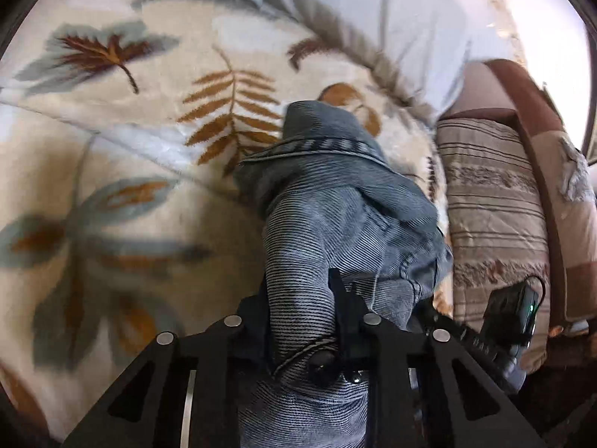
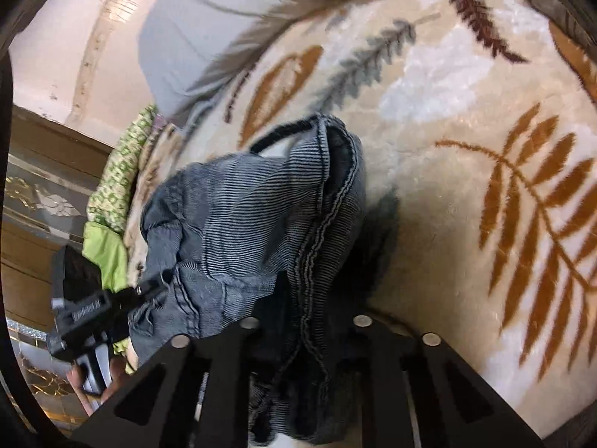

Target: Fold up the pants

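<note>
The pants (image 1: 335,201), grey-blue denim with a fine ribbed weave, hang bunched between the two grippers above a cream blanket (image 1: 130,119) printed with brown and grey-green leaves. In the left wrist view the left gripper (image 1: 337,321) has its jaws pressed together on a thick fold of the denim; one dark finger (image 1: 335,291) shows against the cloth, and the fabric spills both forward, over the blanket, and back between the black linkage arms. A stitched hem or waistband edge runs across the far part of the bundle.

In the right wrist view the right gripper (image 2: 304,336) also pinches the pants (image 2: 253,216); a double-stitched seam runs down into its jaws, though the fingertips themselves are buried in dark folds, so the exact bite is hard to make out. At the left of this view the left gripper (image 2: 149,285) appears from the side, gripping the near-left edge of the same bundle.

A pale grey pillow (image 2: 194,30) lies on the far side of the blanket. A green patterned cloth (image 2: 115,186) sits at the far left edge, beside dark wooden furniture (image 2: 41,171). In the left wrist view a striped beige cushion (image 1: 488,194) lies to the right.
</note>
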The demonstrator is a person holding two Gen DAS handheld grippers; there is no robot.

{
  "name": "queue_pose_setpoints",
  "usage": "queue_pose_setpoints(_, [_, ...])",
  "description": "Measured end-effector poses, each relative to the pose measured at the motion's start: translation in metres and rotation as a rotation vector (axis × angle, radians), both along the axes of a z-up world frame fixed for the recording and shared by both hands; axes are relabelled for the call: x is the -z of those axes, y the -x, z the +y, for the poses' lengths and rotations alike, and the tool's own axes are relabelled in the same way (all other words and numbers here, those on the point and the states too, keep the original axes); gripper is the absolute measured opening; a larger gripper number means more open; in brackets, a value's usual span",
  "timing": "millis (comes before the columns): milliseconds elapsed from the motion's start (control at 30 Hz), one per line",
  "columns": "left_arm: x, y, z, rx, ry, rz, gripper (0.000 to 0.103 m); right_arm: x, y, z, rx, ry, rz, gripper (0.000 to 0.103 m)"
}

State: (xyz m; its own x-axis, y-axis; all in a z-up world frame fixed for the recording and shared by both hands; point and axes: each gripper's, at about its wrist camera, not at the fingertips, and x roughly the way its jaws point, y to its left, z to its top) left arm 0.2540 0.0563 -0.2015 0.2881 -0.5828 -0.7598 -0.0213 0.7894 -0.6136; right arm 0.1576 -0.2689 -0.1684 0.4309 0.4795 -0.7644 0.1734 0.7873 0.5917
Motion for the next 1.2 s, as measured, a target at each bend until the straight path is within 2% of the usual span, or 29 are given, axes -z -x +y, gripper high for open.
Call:
queue_pose_setpoints(133, [-0.027, 0.044, 0.02, -0.083, 0.03, -0.046, 0.023, -0.032, 0.019, 0.016, -0.026, 0.019, -0.069, 0.014])
queue_pose_setpoints(267, [-0.052, 0.057, 0.043, -0.113, 0.058, -0.08, 0.023, -0.059, 0.021, 0.033, -0.069, 0.031, -0.113, 0.014])
queue_pose_setpoints(433, [-0.08, 0.046, 0.059, -0.126, 0.055, -0.113, 0.023, -0.084, -0.005, 0.047, -0.111, 0.046, -0.154, 0.014])
queue_pose_setpoints(533, [-0.087, 0.022, 0.06, -0.126, 0.049, -0.123, 0.024, -0.094, -0.029, 0.051, -0.126, 0.064, -0.169, 0.014])
queue_pose_setpoints(667, [-0.073, -0.003, 0.057, -0.112, 0.025, -0.098, 0.024, -0.085, -0.059, 0.05, -0.13, 0.064, -0.159, 0.014])
queue_pose_setpoints(767, [-0.038, -0.016, 0.05, -0.103, 0.012, -0.034, 0.025, -0.054, -0.069, 0.046, -0.123, 0.045, -0.105, 0.014])
queue_pose_setpoints(800, [-0.016, -0.02, 0.047, -0.103, 0.001, 0.011, 0.027, -0.041, -0.071, 0.045, -0.12, 0.044, -0.084, 0.015])
queue_pose_setpoints(867, [0.022, -0.022, 0.043, -0.123, -0.061, 0.082, 0.048, -0.004, -0.074, 0.041, -0.102, 0.053, -0.013, 0.023])
queue_pose_setpoints(900, [0.025, -0.018, 0.048, -0.149, -0.011, 0.067, 0.05, 0.012, -0.074, 0.039, -0.093, 0.067, 0.017, 0.031])
queue_pose_setpoints(933, [0.022, -0.015, 0.051, -0.164, 0.018, 0.075, 0.049, 0.023, -0.07, 0.034, -0.073, 0.052, 0.037, 0.034])
queue_pose_setpoints(967, [0.01, -0.009, 0.056, -0.167, 0.051, 0.069, 0.049, 0.021, -0.064, 0.029, -0.053, 0.01, 0.026, 0.039])
queue_pose_setpoints(1000, [0.0, -0.004, 0.058, -0.16, 0.047, 0.031, 0.052, 0.015, -0.056, 0.024, -0.04, -0.027, 0.006, 0.056])
queue_pose_setpoints(1067, [-0.023, 0.013, 0.062, -0.148, 0.011, -0.068, 0.062, -0.011, -0.033, 0.015, -0.014, -0.016, -0.072, 0.077])
queue_pose_setpoints(1100, [-0.031, 0.025, 0.063, -0.142, -0.009, -0.1, 0.066, -0.023, -0.02, 0.012, 0.006, 0.007, -0.109, 0.077])
queue_pose_setpoints(1133, [-0.029, 0.033, 0.063, -0.134, -0.016, -0.101, 0.064, -0.027, -0.012, 0.011, 0.012, 0.01, -0.124, 0.077])
queue_pose_setpoints(1200, [-0.018, 0.048, 0.061, -0.126, -0.016, -0.069, 0.063, -0.024, 0.004, 0.013, 0.016, -0.021, -0.118, 0.076])
